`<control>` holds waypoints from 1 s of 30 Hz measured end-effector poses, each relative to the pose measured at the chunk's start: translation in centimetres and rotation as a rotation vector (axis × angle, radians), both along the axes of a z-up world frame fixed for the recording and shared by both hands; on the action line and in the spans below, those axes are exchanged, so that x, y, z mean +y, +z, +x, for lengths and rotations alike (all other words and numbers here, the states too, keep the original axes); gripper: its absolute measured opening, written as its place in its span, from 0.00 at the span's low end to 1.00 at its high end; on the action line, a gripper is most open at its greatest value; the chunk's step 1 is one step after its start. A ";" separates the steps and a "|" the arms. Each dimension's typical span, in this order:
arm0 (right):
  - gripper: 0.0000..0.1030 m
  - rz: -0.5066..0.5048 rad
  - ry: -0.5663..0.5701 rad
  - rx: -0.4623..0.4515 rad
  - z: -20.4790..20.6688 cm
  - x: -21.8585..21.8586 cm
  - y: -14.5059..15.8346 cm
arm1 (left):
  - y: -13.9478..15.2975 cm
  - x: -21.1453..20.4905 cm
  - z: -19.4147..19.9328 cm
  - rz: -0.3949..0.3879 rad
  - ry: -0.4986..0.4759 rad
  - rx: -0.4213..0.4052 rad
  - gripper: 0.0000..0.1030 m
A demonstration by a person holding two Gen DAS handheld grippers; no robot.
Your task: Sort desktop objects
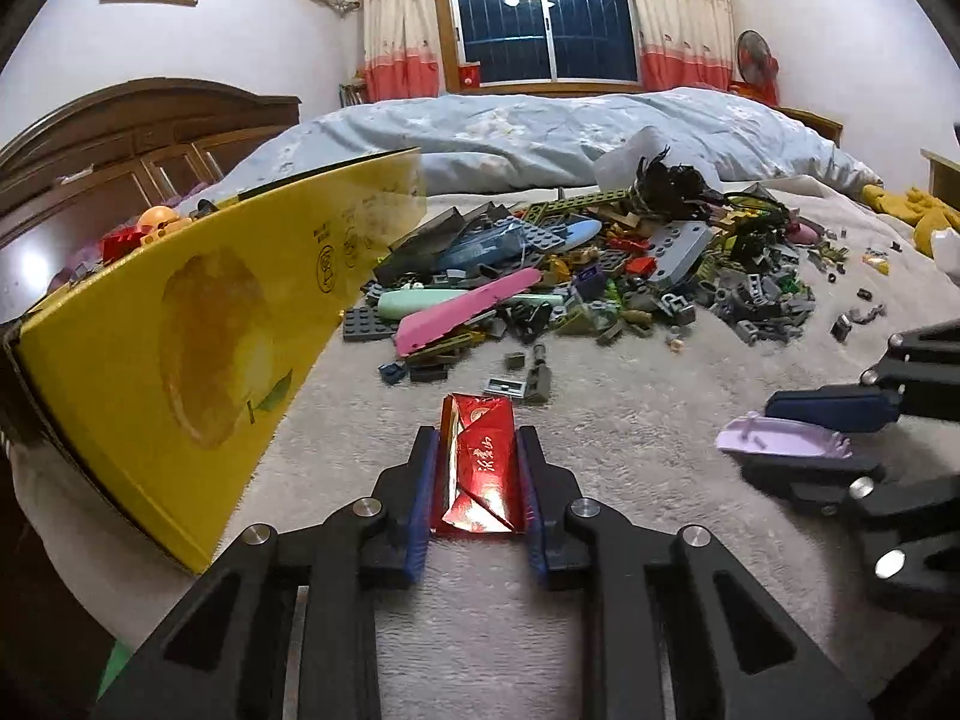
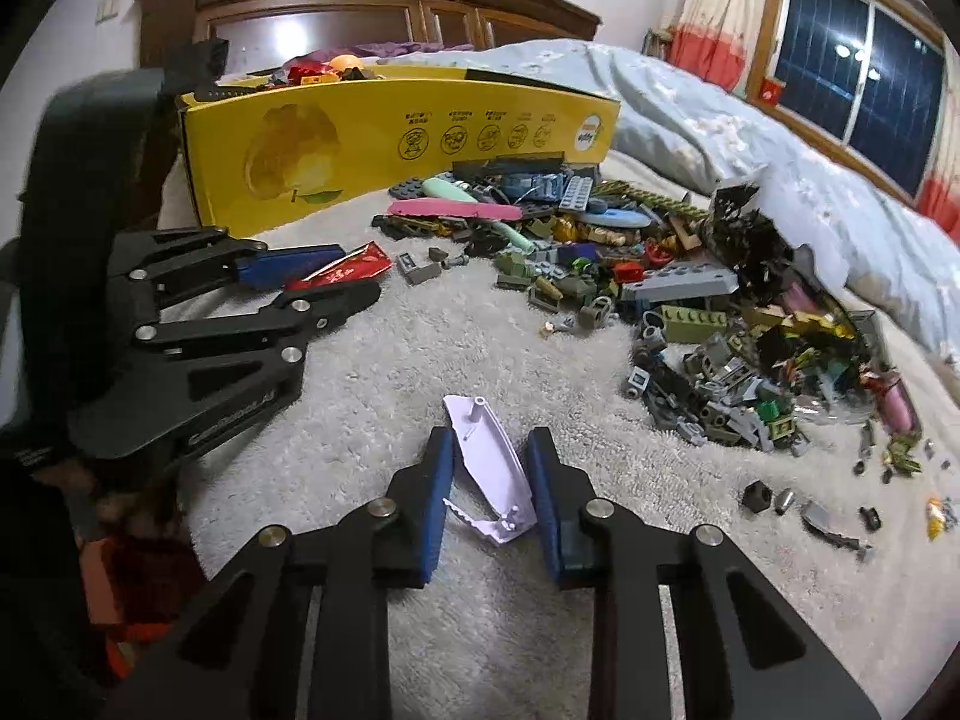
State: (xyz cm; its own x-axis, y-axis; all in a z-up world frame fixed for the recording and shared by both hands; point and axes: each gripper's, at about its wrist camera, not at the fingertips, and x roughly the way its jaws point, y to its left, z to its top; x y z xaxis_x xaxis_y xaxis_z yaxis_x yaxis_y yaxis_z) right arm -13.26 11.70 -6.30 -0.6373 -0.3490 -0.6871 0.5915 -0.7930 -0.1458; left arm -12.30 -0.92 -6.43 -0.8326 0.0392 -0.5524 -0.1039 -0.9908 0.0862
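A crumpled red foil packet lies lengthwise between the blue pads of my left gripper, which press on its two long edges just above the pale fleece blanket. The right wrist view shows the same left gripper with the red packet sticking out of it. My right gripper is shut on a lilac boat-shaped plastic piece, held tilted with its pointed end forward. The left wrist view has the right gripper at the right edge with the lilac piece in it.
A tall yellow cardboard box with toys inside stands close on the left. A wide pile of building bricks, with a long pink piece, covers the blanket ahead. Small loose bricks lie scattered right. A blue quilt is heaped behind.
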 end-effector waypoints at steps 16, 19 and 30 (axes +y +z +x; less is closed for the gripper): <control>0.25 -0.225 -0.316 0.188 -0.1 1.0 7.1 | 7.6 1.5 3.0 0.156 -0.111 0.160 0.24; 0.25 -0.249 -0.339 0.183 -0.5 1.0 7.7 | 8.1 1.3 2.5 0.183 -0.096 0.155 0.24; 0.25 -0.236 -0.372 0.239 -0.1 -0.4 8.3 | 8.6 0.1 1.5 0.204 -0.015 0.127 0.23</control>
State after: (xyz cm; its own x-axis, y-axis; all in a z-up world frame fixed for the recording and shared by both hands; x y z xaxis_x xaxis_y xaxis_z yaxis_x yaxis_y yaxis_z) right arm -13.37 11.26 1.97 -0.8782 -0.1970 -0.4359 0.2347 -0.9715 -0.0338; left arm -10.83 -0.84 2.14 -0.8936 0.1518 -0.4223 -0.1195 -0.9876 -0.1023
